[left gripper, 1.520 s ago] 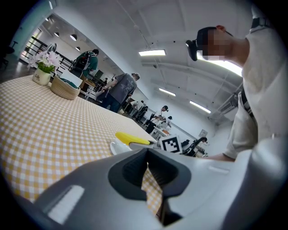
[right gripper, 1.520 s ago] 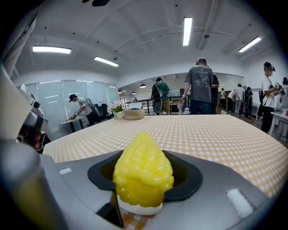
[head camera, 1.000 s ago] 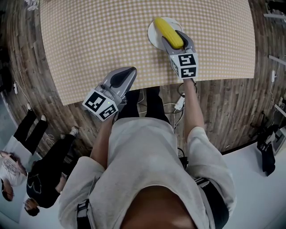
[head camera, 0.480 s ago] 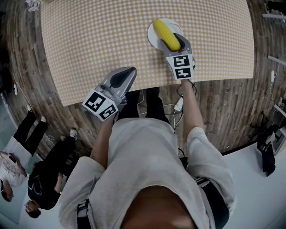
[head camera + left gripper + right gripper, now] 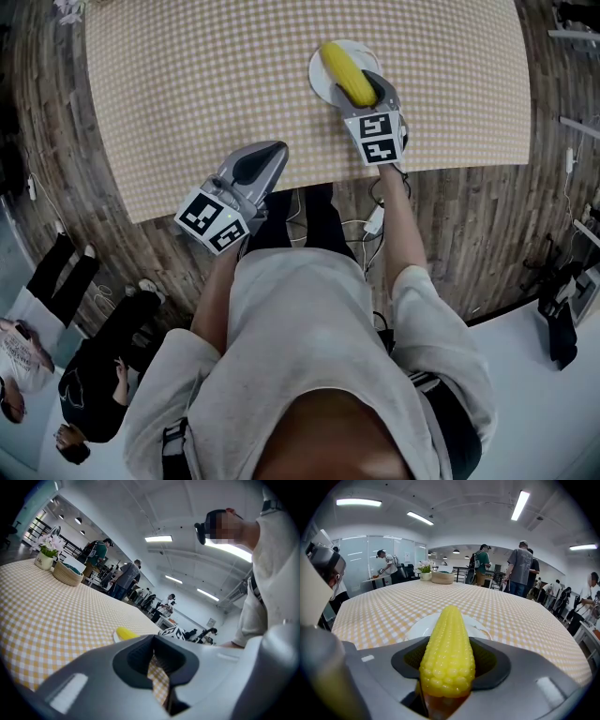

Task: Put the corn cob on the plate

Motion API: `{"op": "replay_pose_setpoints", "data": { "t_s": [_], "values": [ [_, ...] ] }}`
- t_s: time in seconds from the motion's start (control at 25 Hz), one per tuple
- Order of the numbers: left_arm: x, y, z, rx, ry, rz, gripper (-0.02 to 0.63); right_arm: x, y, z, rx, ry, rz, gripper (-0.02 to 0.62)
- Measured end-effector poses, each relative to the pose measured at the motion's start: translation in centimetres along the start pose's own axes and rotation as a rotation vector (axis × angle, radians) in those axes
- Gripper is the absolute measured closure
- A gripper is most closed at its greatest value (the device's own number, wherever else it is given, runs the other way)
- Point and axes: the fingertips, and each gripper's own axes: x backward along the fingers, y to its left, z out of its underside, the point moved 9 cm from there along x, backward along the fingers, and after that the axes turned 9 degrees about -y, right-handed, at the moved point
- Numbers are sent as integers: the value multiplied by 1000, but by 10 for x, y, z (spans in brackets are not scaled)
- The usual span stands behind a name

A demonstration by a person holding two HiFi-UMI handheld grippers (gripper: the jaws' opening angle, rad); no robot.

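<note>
The yellow corn cob lies lengthwise between the jaws of my right gripper, which is shut on it. The cob is over the white plate near the table's front edge; I cannot tell whether it touches the plate. In the right gripper view the corn cob fills the space between the dark pads, and the plate shows just beyond it. My left gripper is at the table's near edge, left of the plate, shut with nothing in it. From the left gripper view the cob's tip shows far off.
An orange-and-white checked cloth covers the table. A basket and a small flower pot stand at the far end. Several people stand beyond the table. Wooden floor lies around it.
My right gripper has rolled a little and shifted slightly left with the corn cob still in it. The left gripper has not moved.
</note>
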Motion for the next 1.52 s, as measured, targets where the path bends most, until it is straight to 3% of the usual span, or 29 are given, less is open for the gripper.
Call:
{"op": "replay_pose_setpoints", "data": {
  "t_s": [0.28, 0.44, 0.88, 1.0, 1.16, 1.24, 1.52],
  "values": [
    [2, -6, -2, -5, -17, -11, 598, 4, -1, 0, 3, -19, 5, 337],
    [3, -10, -4, -11, -30, -13, 598, 7, -7, -3, -42, -47, -3, 284],
    [1, -19, -1, -19, -29, -18, 598, 18, -9, -14, -82, -108, -18, 301],
    [-1, -24, -3, -28, -34, -14, 598, 29, -12, -23, -65, -143, 21, 352],
    [-10, -33, -16, -63, -60, 11, 598, 46, -23, -32, -46, -183, 107, 551],
    [-12, -40, -24, -87, -73, 24, 598, 56, -26, -37, -57, -198, 115, 591],
    [-21, -75, -48, -178, -122, 75, 598, 104, -25, -61, -63, -292, 97, 595]
  ]
}}
